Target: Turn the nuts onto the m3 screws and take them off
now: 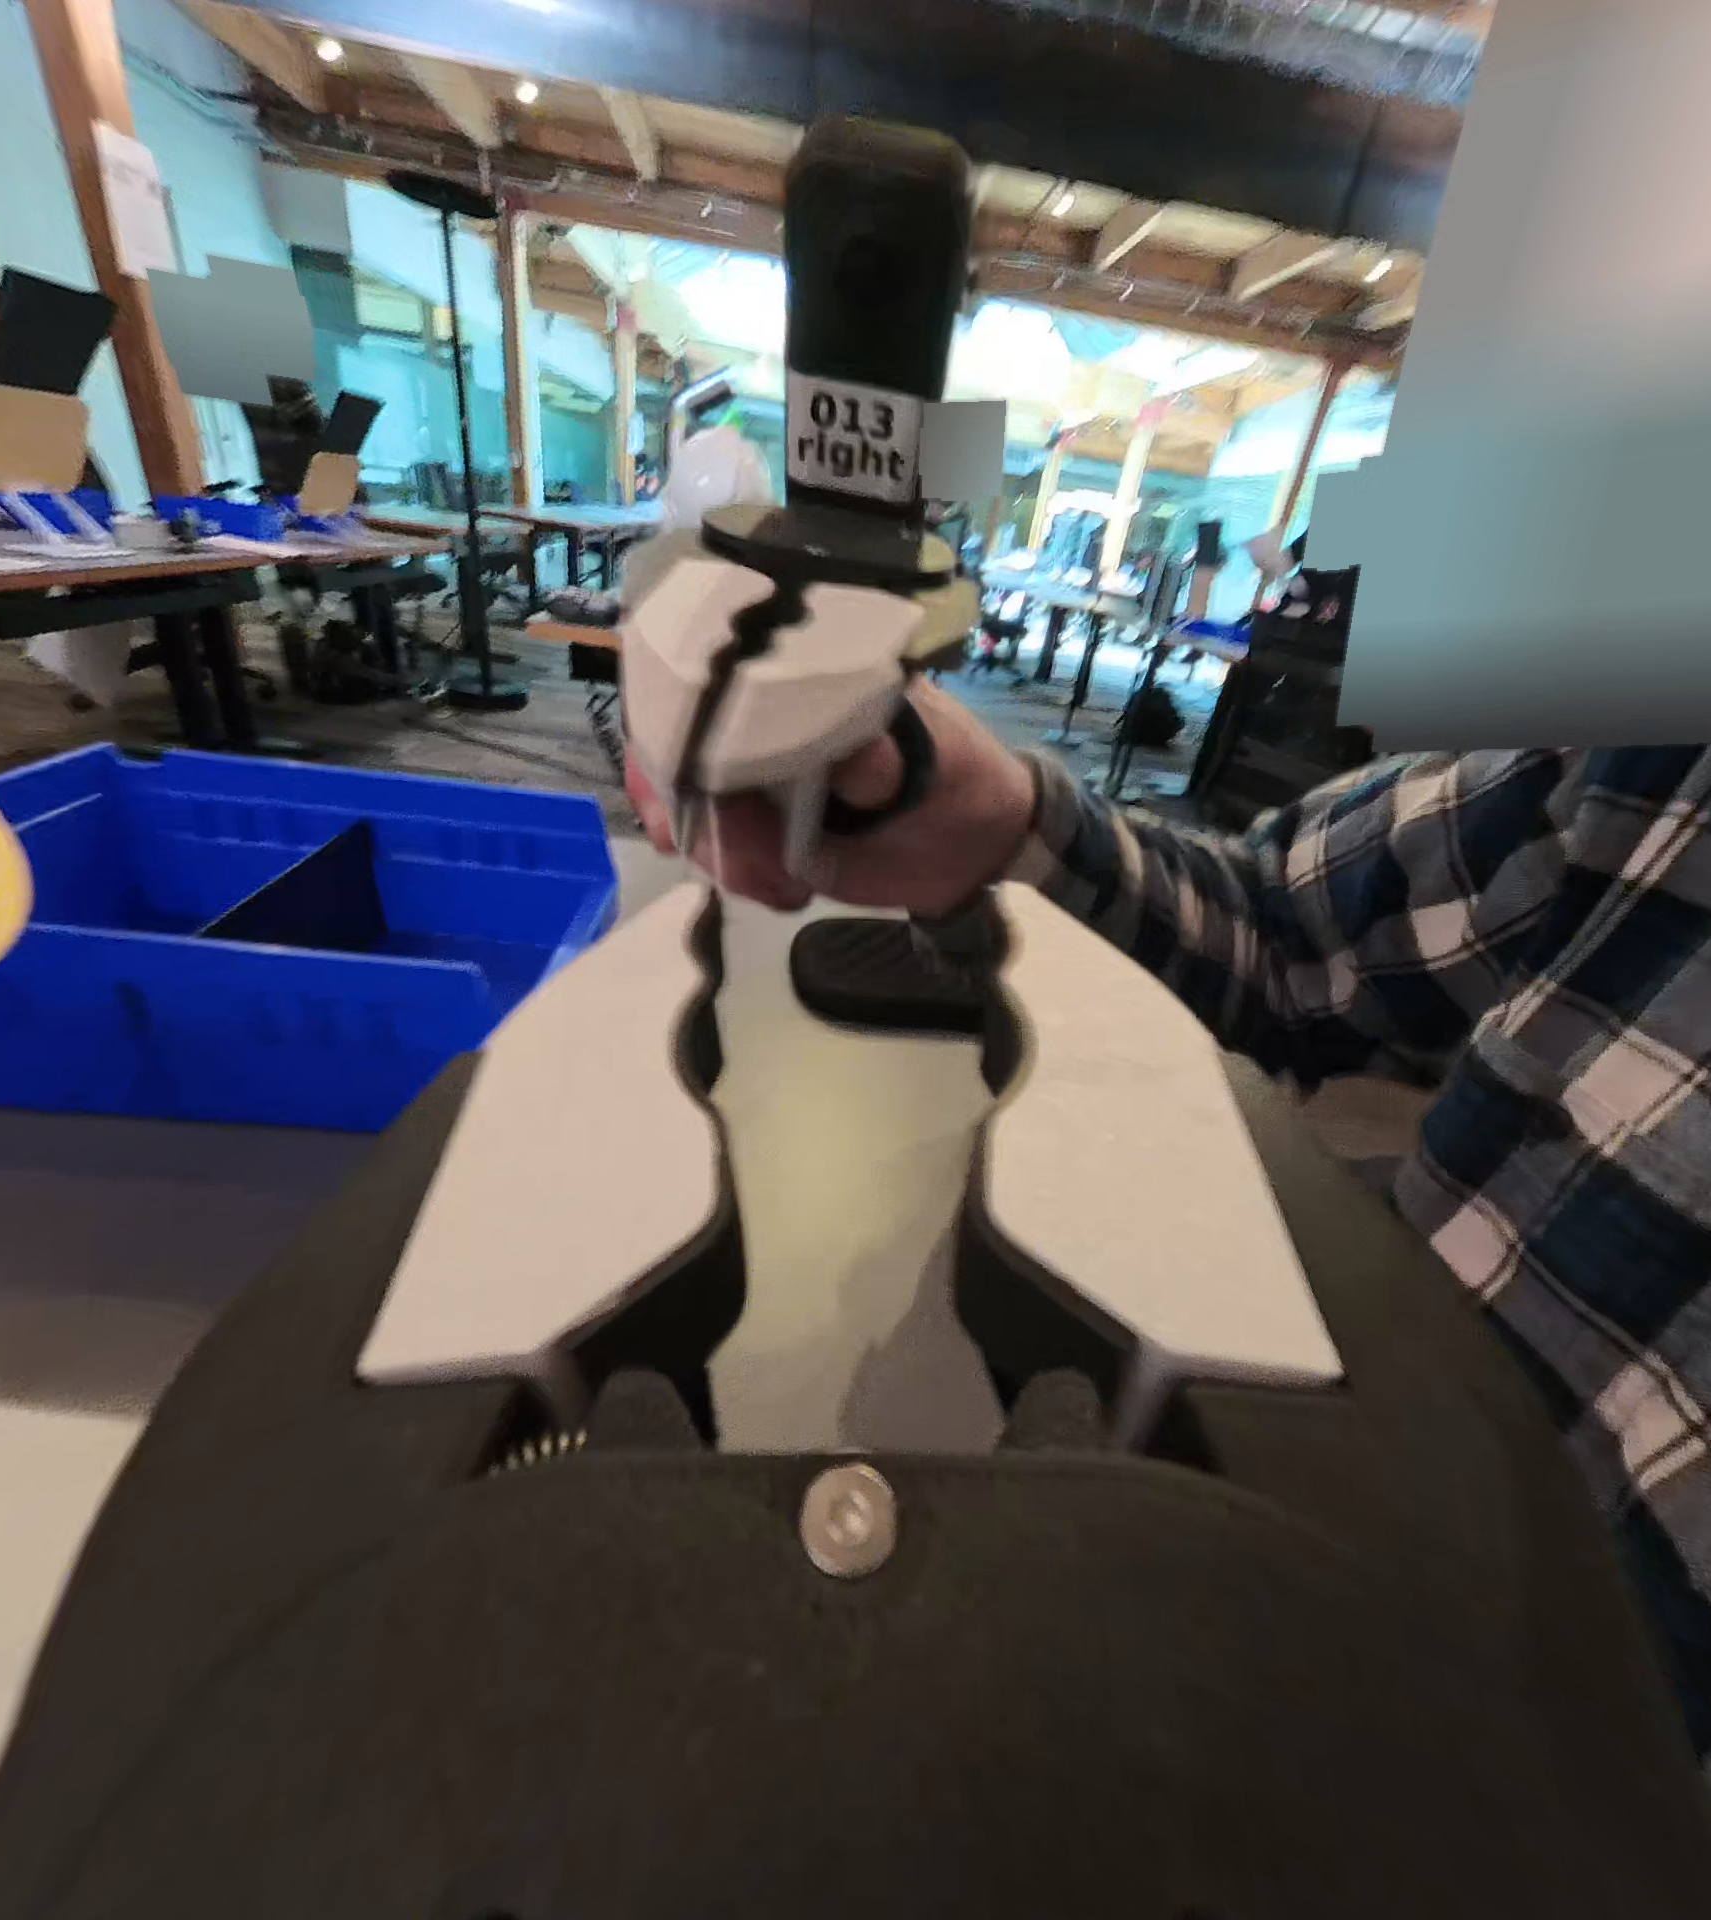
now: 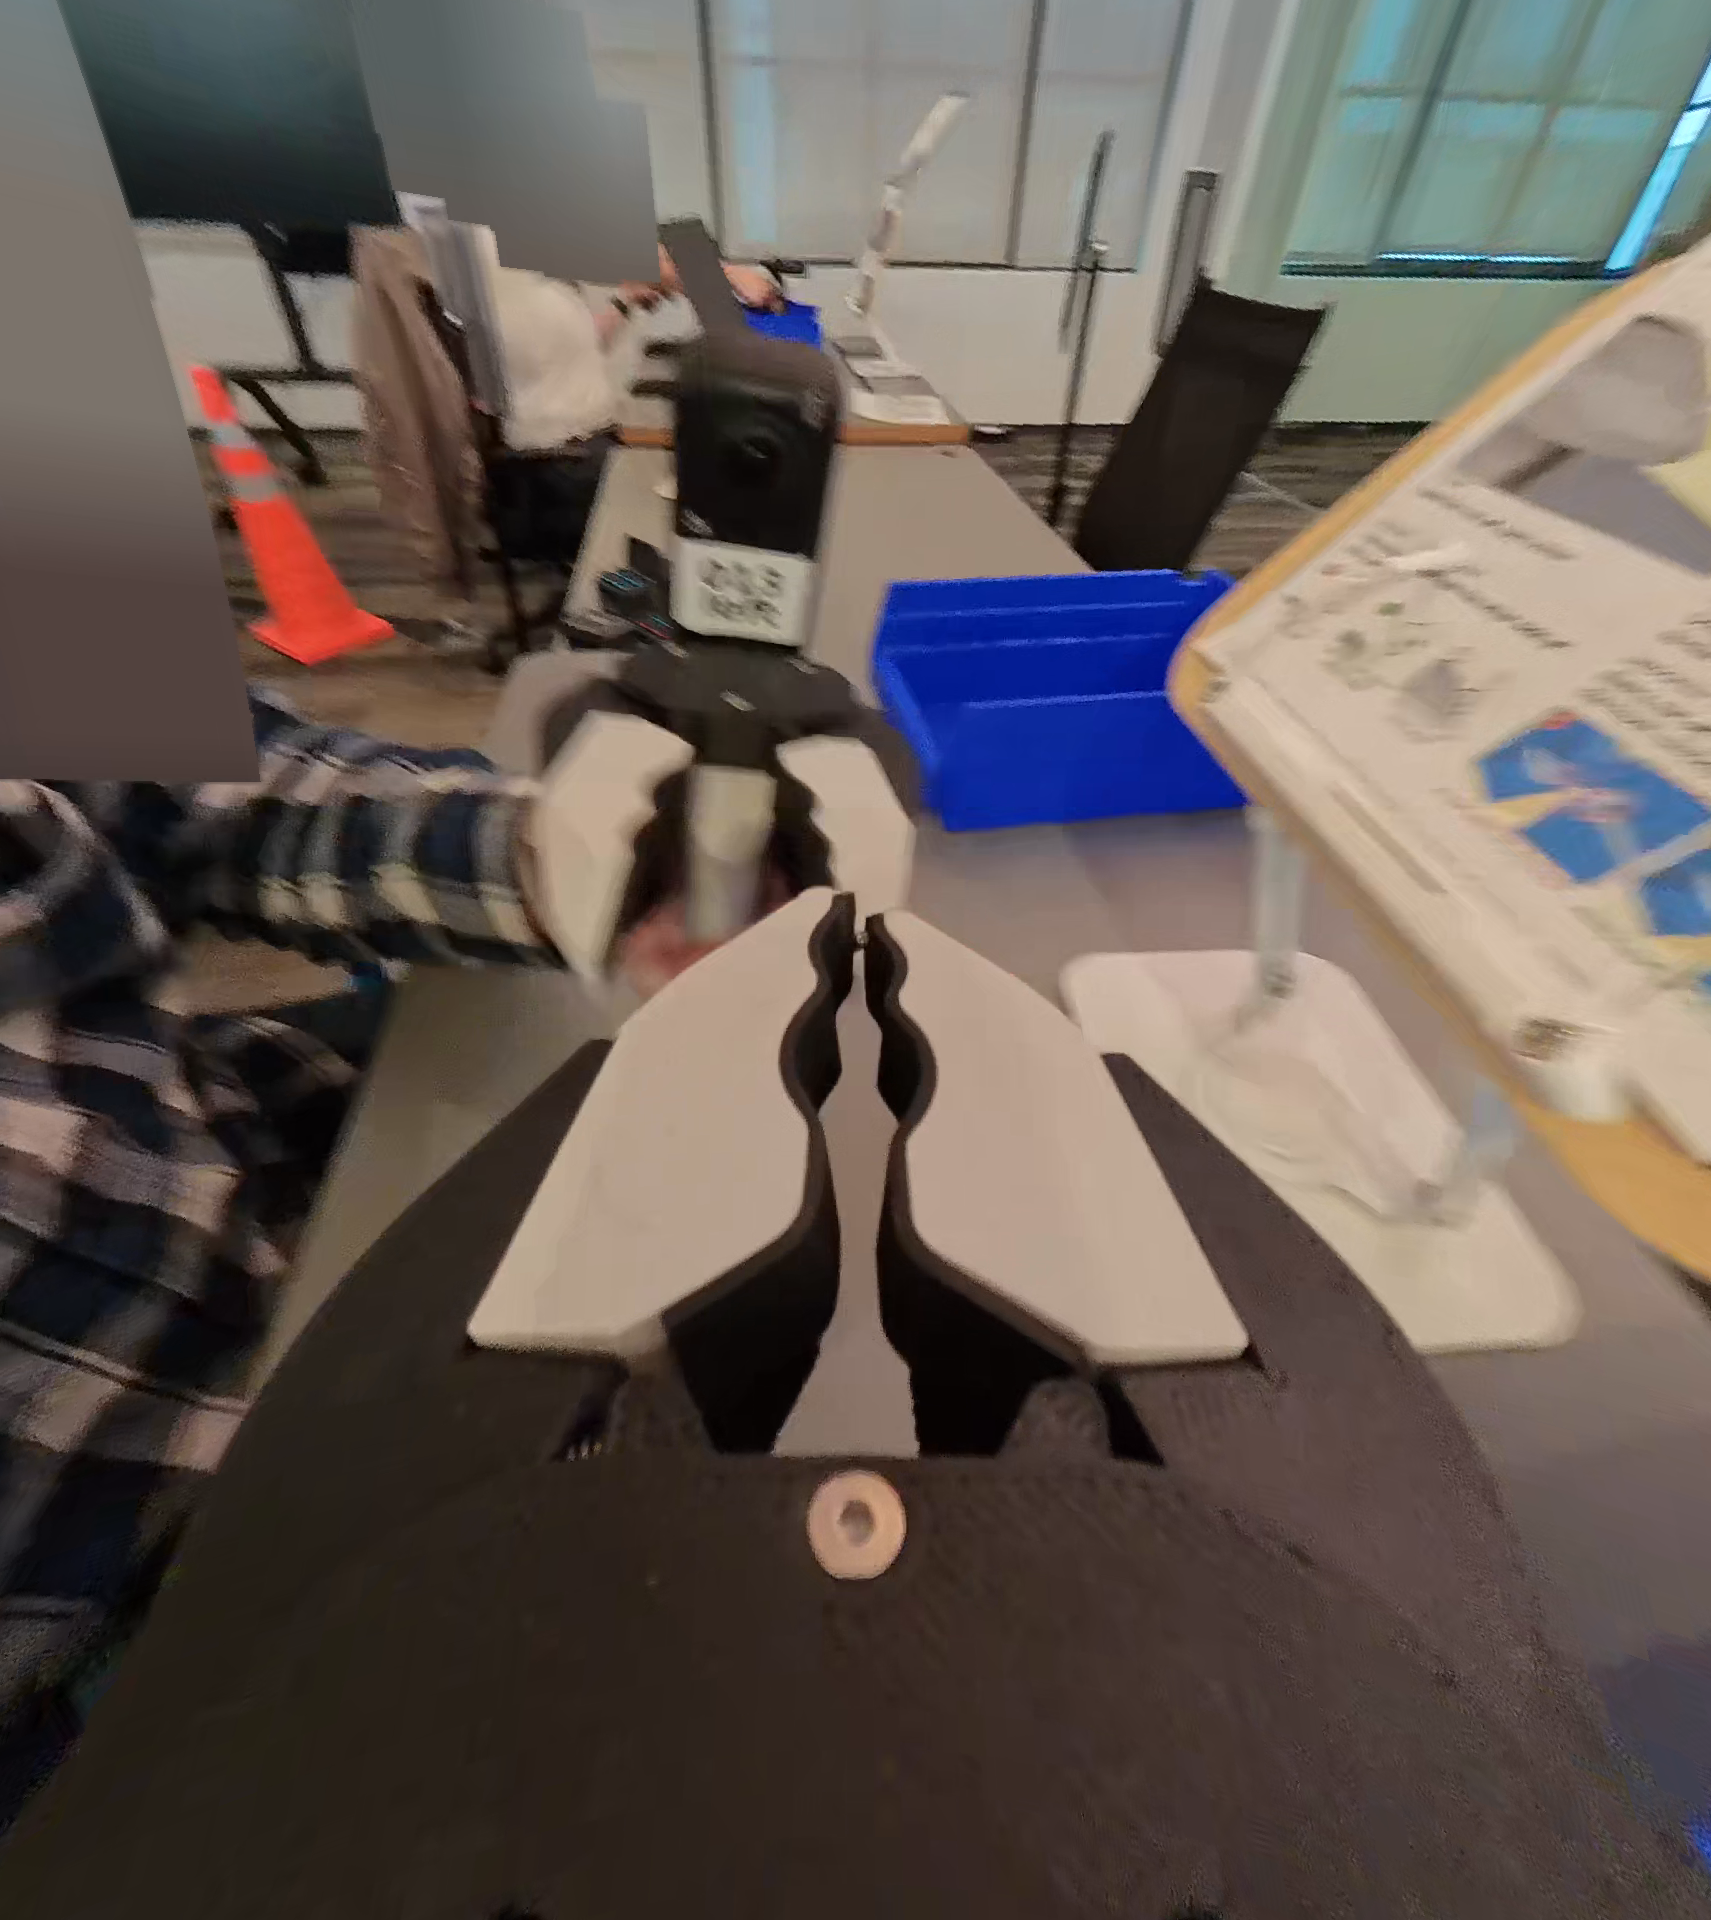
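Note:
My right gripper (image 2: 861, 925) is shut on a tiny silvery fastener (image 2: 862, 935) pinched at the very fingertips. It is too small to tell whether it is a screw or a nut. In the left wrist view the right gripper (image 1: 697, 821) hangs tips-down in a hand just beyond my left fingertips. My left gripper (image 1: 856, 914) is open wide, with only the pale table showing between its fingers. It also shows in the right wrist view (image 2: 726, 894), facing me with its fingers spread, close behind the right fingertips. Both views are blurred.
A blue divided bin (image 1: 290, 997) stands on the grey table (image 2: 1038, 914) and also shows in the right wrist view (image 2: 1059, 727). An instruction board (image 2: 1557, 623) on a white stand base (image 2: 1298, 1143) is at the right. Plaid sleeves (image 1: 1453, 987) flank the grippers. My left and right fingertips are right by each other.

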The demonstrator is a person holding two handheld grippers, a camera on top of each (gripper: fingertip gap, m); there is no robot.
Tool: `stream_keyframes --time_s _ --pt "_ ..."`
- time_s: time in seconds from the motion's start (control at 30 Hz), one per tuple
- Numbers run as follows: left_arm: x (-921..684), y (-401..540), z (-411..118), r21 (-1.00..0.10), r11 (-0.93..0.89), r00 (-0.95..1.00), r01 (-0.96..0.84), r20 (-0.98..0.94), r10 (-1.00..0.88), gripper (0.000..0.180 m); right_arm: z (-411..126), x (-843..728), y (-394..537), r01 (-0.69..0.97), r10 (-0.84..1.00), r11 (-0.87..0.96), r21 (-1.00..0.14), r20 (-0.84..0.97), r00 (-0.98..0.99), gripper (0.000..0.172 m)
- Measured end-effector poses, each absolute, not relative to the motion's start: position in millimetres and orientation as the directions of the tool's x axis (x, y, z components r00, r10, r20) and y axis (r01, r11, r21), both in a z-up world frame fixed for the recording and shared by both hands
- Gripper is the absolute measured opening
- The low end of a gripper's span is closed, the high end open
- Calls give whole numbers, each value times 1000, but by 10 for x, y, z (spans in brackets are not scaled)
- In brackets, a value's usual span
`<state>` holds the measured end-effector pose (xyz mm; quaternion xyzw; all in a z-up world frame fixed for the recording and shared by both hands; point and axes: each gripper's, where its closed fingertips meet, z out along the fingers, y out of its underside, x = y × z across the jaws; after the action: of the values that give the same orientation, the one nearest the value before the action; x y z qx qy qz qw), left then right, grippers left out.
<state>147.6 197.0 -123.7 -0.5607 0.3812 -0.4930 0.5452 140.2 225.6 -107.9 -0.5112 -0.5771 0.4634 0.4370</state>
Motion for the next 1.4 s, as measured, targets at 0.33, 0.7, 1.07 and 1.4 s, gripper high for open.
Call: stream_keyframes --time_s 0.33,0.7,1.07,1.4 --pt "629 2303 -1182 -997 -60 474 51 77 -877 12 -1206 2143 4281 374 954 -33 -927 82 288 3" --pt "-2262 2635 -1375 -916 -303 951 -262 -193 -240 55 -2190 2780 5588 609 806 -402 -684 52 590 50" --pt "-4017 2450 -2435 -738 -671 996 76 31 79 109 -2526 4344 4889 580 591 -639 -504 160 790 63" --pt "-4149 2527 -2941 -679 -728 994 98 36 101 6 -3018 4275 4746 564 613 -722 -400 7 790 13"
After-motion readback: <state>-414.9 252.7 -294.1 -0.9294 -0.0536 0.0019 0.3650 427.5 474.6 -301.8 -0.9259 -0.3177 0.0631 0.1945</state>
